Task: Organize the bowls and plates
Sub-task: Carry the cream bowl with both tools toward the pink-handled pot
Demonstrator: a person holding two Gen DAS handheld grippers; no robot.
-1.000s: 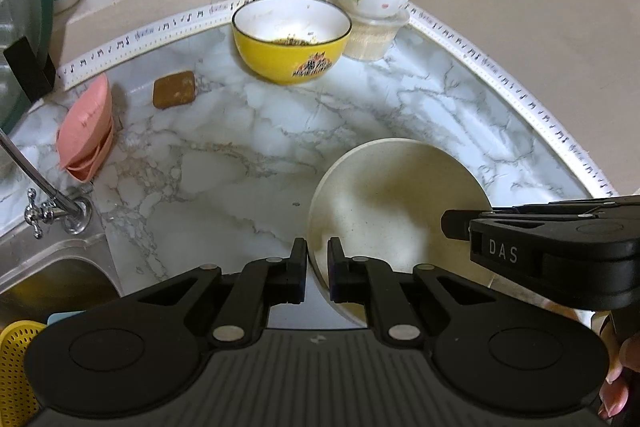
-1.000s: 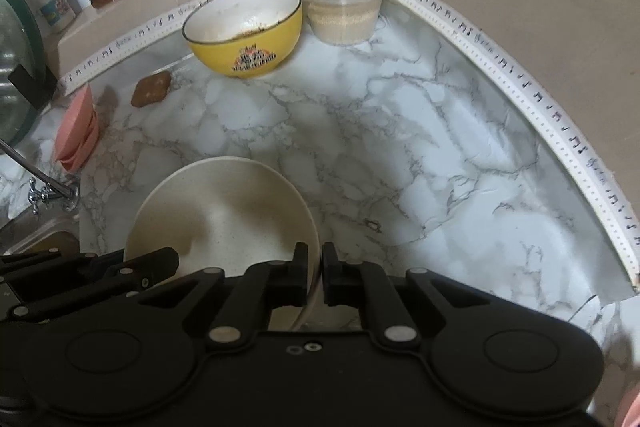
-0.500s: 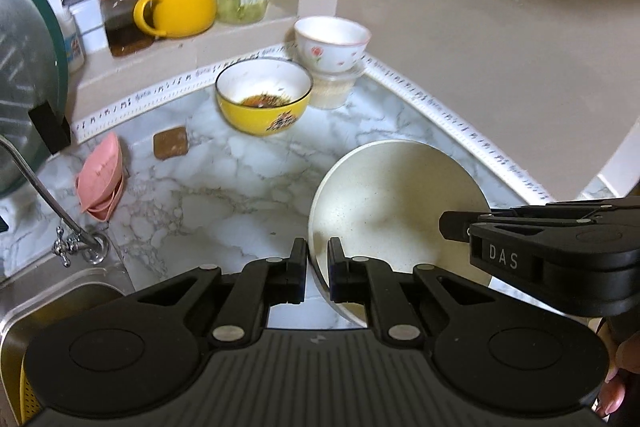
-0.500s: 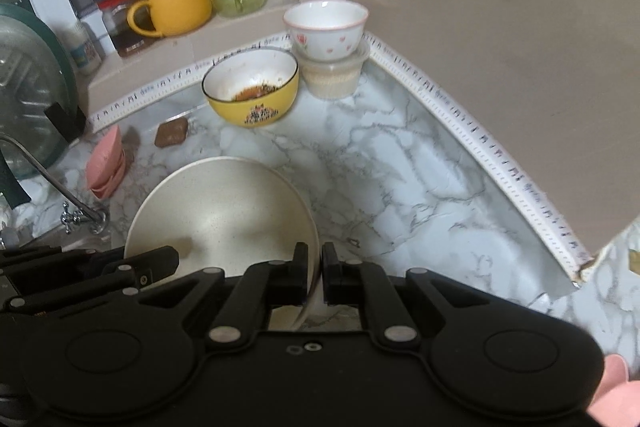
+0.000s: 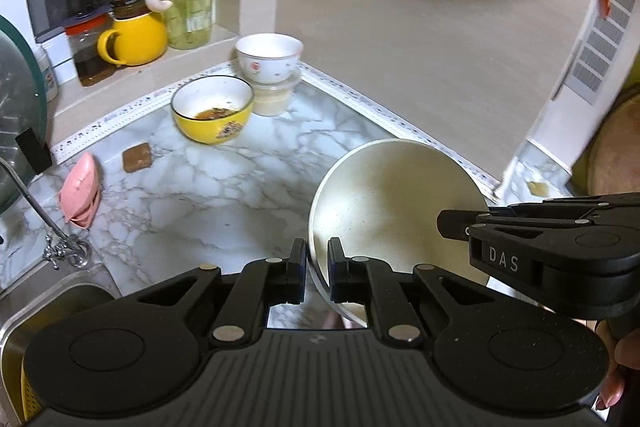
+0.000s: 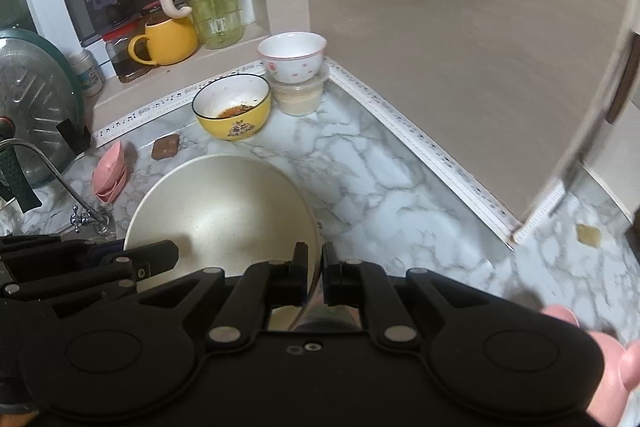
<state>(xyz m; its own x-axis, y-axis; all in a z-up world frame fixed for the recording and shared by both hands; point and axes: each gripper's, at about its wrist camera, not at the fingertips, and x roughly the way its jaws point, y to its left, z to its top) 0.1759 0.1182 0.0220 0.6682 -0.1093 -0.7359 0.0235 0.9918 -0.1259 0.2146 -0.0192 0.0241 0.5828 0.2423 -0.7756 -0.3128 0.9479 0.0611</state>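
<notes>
While clamped both sides | cream bowl (image 5: 394,203) | speckled, seemingly clean

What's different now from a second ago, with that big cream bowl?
Both tongs, the left tongs and the right tongs, have lifted the cream bowl up and back from the marble counter. Nothing was let go: each stays clamped on its rim. The yellow bowl and flowered bowl haven't moved.

The cream bowl (image 6: 224,203) looks speckled, matt ceramic; the surface (image 6: 372,179) is glossy grey-veined marble; the yellow bowl (image 5: 214,109) is shiny glazed; the sink (image 5: 52,303) is brushed metal; gripper fingers (image 5: 297,269) are matt black plastic
</notes>
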